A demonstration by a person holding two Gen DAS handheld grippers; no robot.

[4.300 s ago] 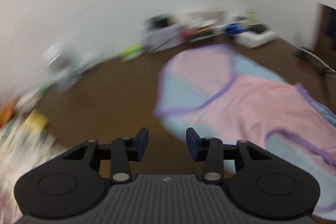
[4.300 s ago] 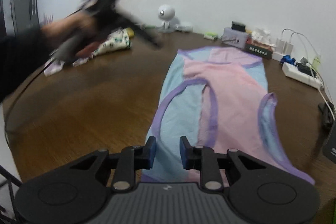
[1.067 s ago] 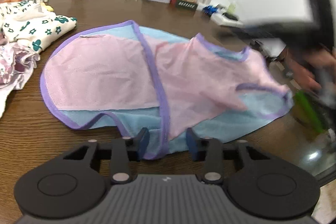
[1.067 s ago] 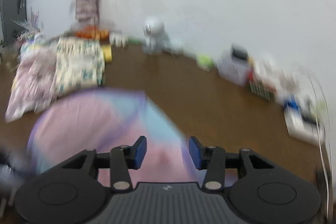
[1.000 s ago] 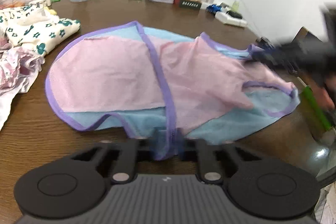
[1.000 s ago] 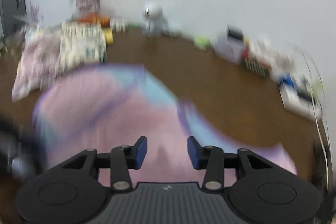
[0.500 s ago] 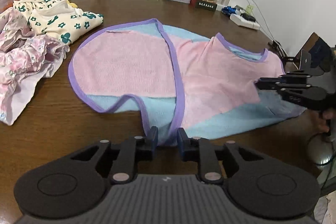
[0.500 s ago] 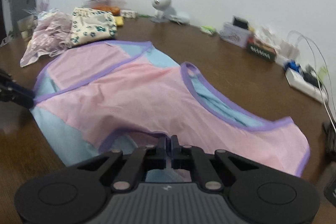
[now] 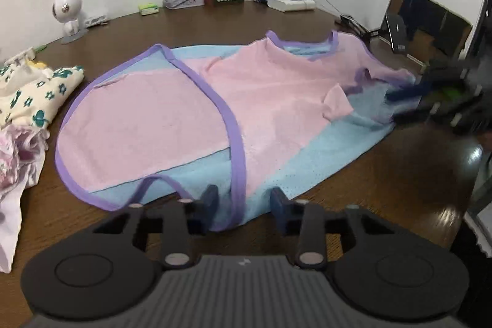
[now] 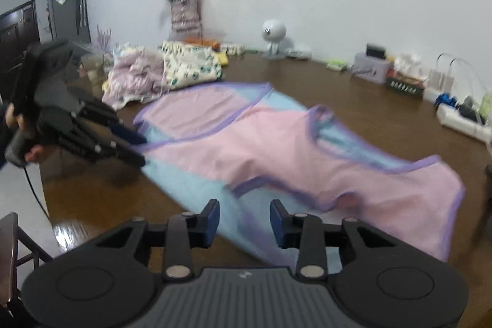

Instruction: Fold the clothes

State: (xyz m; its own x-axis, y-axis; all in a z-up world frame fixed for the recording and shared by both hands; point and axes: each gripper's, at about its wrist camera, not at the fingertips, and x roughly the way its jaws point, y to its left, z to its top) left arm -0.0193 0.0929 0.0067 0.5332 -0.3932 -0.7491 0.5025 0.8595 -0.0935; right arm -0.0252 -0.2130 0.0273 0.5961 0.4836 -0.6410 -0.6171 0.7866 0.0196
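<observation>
The right gripper shows only as a blur at the far right of the left wrist view. The pink and blue garment lies spread on the brown bench. Both grippers' jaws are spread, the left gripper straddling the garment's near purple hem.

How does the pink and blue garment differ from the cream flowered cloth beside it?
The pink and blue garment lies spread flat across the table; the cream flowered cloth is folded into a compact bundle. The garment has plain colour panels with purple trim; the cloth carries a green flower print. Both rest on the same table.
</observation>
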